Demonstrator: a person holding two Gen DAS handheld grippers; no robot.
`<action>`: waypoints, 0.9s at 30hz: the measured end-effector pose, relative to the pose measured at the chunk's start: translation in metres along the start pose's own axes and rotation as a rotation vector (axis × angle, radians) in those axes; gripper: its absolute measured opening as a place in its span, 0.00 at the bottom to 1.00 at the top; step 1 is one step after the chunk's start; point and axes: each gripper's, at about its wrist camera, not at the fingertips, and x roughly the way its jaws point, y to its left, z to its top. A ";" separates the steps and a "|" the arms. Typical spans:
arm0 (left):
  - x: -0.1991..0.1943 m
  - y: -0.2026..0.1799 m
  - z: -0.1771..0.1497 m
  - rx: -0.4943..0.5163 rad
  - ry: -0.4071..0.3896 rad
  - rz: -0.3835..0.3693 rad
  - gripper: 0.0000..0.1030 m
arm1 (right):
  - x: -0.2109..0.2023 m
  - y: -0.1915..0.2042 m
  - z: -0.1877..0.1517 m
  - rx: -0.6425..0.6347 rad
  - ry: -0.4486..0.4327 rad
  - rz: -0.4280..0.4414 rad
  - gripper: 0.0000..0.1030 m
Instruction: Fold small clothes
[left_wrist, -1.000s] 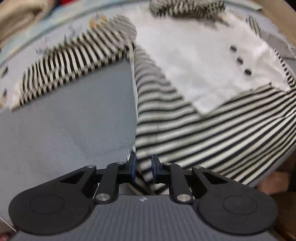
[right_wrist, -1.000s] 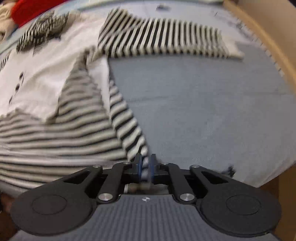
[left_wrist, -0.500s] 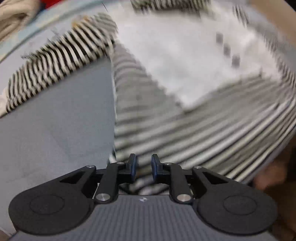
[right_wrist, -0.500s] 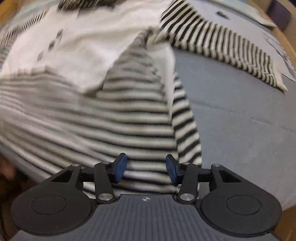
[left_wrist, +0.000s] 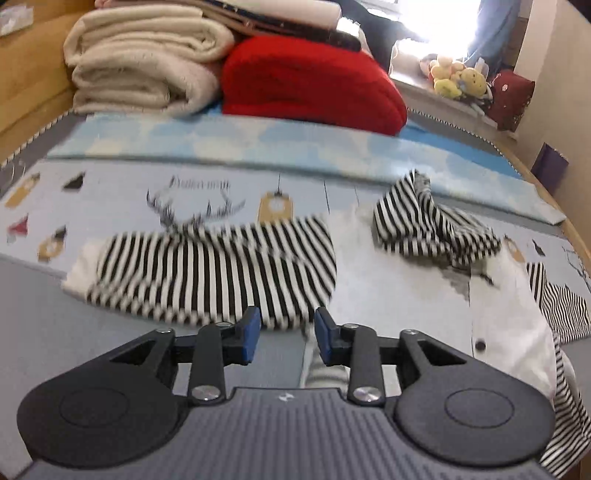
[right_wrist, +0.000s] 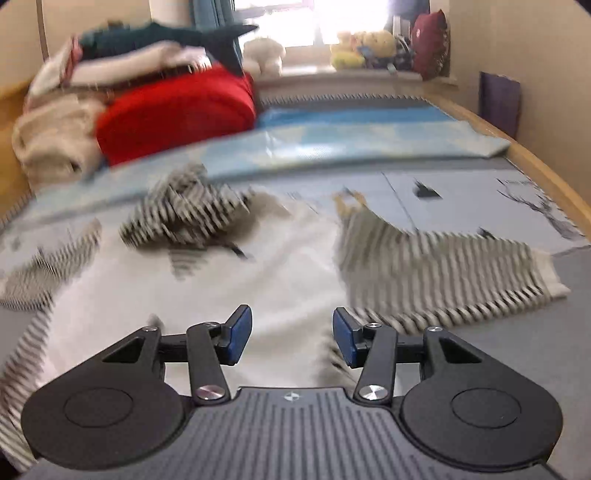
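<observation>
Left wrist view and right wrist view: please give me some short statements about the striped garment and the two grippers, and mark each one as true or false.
1. The left gripper is shut on the striped sleeve. False: its jaws have just been opening, stand apart, and nothing is pressed between them.
2. The sleeve lies spread out flat on the bed mat. True.
3. The right gripper holds the white front panel. False: its jaws are open and have just been opening; the cloth lies below them, not gripped.
4. A red cushion lies beyond the garment, beside folded cream blankets. True.
5. The striped hood is neatly flattened. False: it is bunched up.
</observation>
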 end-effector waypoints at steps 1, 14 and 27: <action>0.002 0.002 0.009 -0.001 -0.009 0.000 0.39 | 0.003 0.007 0.004 0.003 -0.018 0.007 0.49; 0.106 0.148 0.019 -0.505 0.113 0.102 0.58 | 0.065 0.115 0.039 -0.103 -0.012 0.087 0.49; 0.157 0.236 -0.016 -0.860 0.117 0.206 0.57 | 0.103 0.138 0.069 -0.057 -0.013 0.097 0.49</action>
